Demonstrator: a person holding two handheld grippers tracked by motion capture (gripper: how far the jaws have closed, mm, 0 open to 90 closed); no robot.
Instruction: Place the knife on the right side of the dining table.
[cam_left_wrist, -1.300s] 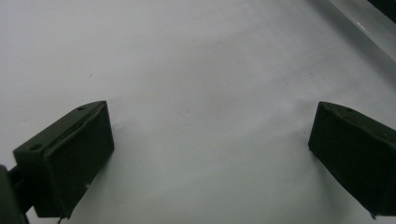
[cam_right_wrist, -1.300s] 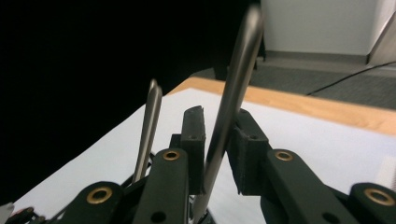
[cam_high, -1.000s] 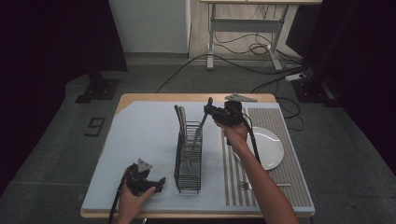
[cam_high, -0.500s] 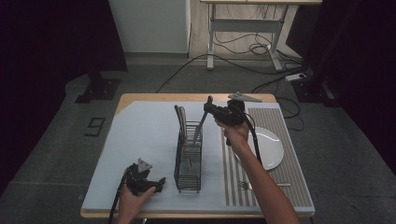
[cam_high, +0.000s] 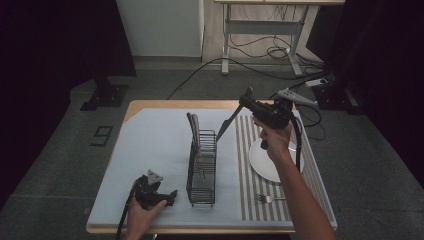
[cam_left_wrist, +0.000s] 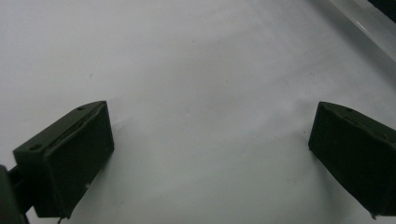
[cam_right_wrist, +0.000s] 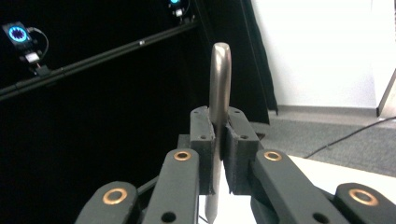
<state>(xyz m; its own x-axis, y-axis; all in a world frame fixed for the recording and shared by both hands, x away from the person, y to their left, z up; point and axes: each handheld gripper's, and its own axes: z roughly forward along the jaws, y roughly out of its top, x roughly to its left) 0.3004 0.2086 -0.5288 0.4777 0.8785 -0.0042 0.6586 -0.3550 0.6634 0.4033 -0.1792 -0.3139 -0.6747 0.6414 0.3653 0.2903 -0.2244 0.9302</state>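
Observation:
My right gripper (cam_high: 248, 101) is raised over the far middle of the table, shut on a metal table knife (cam_high: 229, 123). The knife slants down and left, its lower tip close by the far right corner of the black wire cutlery rack (cam_high: 201, 172). In the right gripper view the knife (cam_right_wrist: 219, 88) stands on edge, pinched between the pads of my right gripper (cam_right_wrist: 218, 140). Two utensils (cam_high: 192, 127) stand in the rack's far end. My left gripper (cam_high: 169, 196) lies on the table at the front left. In the left gripper view my left gripper (cam_left_wrist: 210, 154) is open, with bare table between its jaws.
A white plate (cam_high: 267, 162) sits on a striped mat (cam_high: 248, 197) at the right, under my right forearm. A fork (cam_high: 267, 199) lies on the mat near the front edge. Beyond the table are cables, a desk frame and dark curtains.
My right gripper has risen and shifted right with the knife, drawing it up and away from the rack. The left gripper has stayed put.

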